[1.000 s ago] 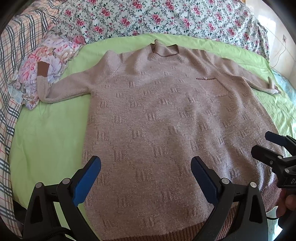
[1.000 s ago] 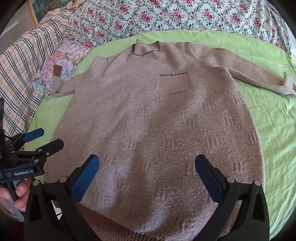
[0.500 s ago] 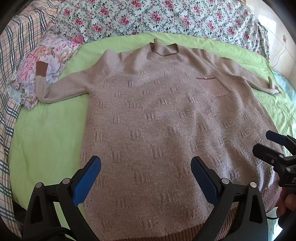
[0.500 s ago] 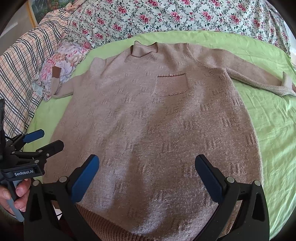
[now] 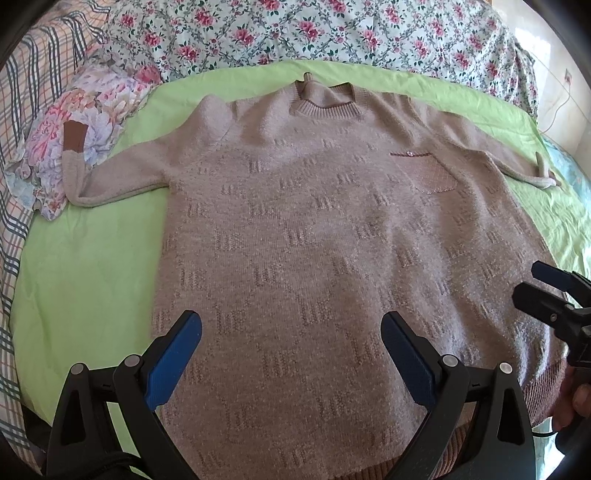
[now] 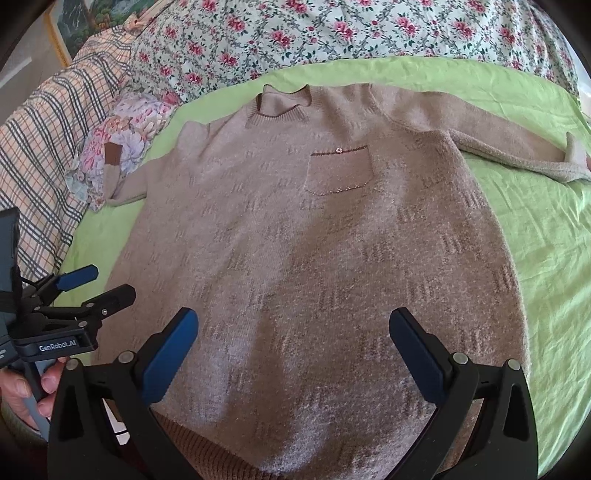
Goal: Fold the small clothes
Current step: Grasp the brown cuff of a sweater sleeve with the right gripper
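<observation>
Now, from the left wrist, we see the sweater (image 5: 314, 240) lying flat, front up, on the green sheet (image 5: 88, 258), neck toward the floral quilt (image 5: 295, 29). Our left gripper (image 5: 291, 354) hovers over the hem with its jaws wide apart and nothing between them. Compared with a second ago, the sweater sits slightly lower and closer in view, so we have eased forward only a little; nothing on the bed has moved. One cuff (image 5: 75, 138) rests on the floral cloth (image 5: 92, 110), and the other sleeve (image 5: 517, 166) stretches out to the far side. Our right gripper shows at the edge, also spread.

From the right wrist, the right gripper (image 6: 293, 354) hangs over the hem, jaws open and empty. The pocket (image 6: 338, 170) has drifted slightly lower in frame than before, again a small advance. The left gripper (image 6: 92, 284) stays beside the sweater's edge, held by a hand (image 6: 22, 391).

We judge that folding has not started: both sleeves lie spread, and a first grasp is still to come.
</observation>
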`<action>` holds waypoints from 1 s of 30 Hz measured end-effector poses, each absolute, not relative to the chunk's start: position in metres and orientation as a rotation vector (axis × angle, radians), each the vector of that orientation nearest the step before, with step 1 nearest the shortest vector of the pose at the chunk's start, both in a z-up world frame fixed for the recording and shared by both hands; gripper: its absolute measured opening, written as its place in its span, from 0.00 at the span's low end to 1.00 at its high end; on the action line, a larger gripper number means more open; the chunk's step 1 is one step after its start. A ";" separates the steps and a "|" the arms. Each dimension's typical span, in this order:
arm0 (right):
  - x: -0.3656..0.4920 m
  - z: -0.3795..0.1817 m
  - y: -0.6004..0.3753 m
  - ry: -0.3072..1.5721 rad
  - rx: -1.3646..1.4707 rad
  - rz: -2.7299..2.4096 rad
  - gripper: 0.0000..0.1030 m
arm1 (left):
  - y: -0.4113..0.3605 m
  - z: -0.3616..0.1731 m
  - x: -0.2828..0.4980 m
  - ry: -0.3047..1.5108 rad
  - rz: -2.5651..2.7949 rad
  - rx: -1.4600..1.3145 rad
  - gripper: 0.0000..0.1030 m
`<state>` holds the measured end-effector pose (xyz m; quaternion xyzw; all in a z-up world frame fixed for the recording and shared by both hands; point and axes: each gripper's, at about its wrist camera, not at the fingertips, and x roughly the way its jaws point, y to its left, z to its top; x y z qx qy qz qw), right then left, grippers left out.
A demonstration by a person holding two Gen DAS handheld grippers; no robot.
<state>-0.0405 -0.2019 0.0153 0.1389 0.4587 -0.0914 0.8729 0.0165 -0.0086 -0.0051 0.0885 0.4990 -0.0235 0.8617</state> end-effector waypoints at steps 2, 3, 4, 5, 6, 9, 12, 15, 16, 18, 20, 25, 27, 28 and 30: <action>-0.042 0.016 -0.210 0.949 0.315 -0.202 1.00 | -0.008 -0.006 0.022 1.052 -0.056 0.179 0.95; -0.044 0.016 -0.215 0.941 0.335 -0.207 0.99 | -0.009 -0.006 0.025 1.051 -0.051 0.189 0.95; -0.044 0.017 -0.220 0.935 0.352 -0.213 0.98 | -0.009 -0.006 0.028 1.051 -0.055 0.188 0.95; -0.046 0.017 -0.227 0.926 0.371 -0.221 0.96 | -0.009 -0.006 0.030 1.052 -0.062 0.183 0.95; -0.048 0.018 -0.235 0.912 0.392 -0.239 0.91 | -0.010 -0.006 0.034 1.053 -0.060 0.190 0.95; -0.057 0.020 -0.264 0.877 0.436 -0.307 0.81 | -0.011 -0.006 0.044 1.057 -0.071 0.179 0.95; -0.067 0.025 -0.304 0.831 0.498 -0.376 0.74 | -0.013 -0.004 0.054 1.050 -0.076 0.171 0.95; -0.080 0.033 -0.356 0.771 0.571 -0.457 0.71 | -0.015 -0.003 0.064 1.044 -0.072 0.175 0.95; -0.085 0.038 -0.377 0.743 0.591 -0.494 0.70 | -0.016 -0.003 0.067 1.044 -0.072 0.174 0.95; -0.094 0.046 -0.415 0.693 0.624 -0.569 0.68 | -0.018 -0.005 0.072 1.048 -0.072 0.168 0.95; -0.102 0.054 -0.456 0.640 0.648 -0.649 0.64 | -0.020 -0.008 0.077 1.057 -0.069 0.166 0.95; -0.111 0.059 -0.561 0.548 0.751 -0.800 0.54 | -0.024 -0.022 0.086 1.098 -0.059 0.166 0.95; -0.108 0.058 -0.593 0.531 0.768 -0.831 0.54 | -0.025 -0.028 0.090 1.112 -0.051 0.171 0.95; -0.104 0.054 -0.611 0.529 0.786 -0.840 0.54 | -0.025 -0.031 0.092 1.121 -0.046 0.174 0.95; -0.098 0.045 -0.633 0.539 0.820 -0.852 0.54 | -0.024 -0.036 0.096 1.135 -0.037 0.176 0.95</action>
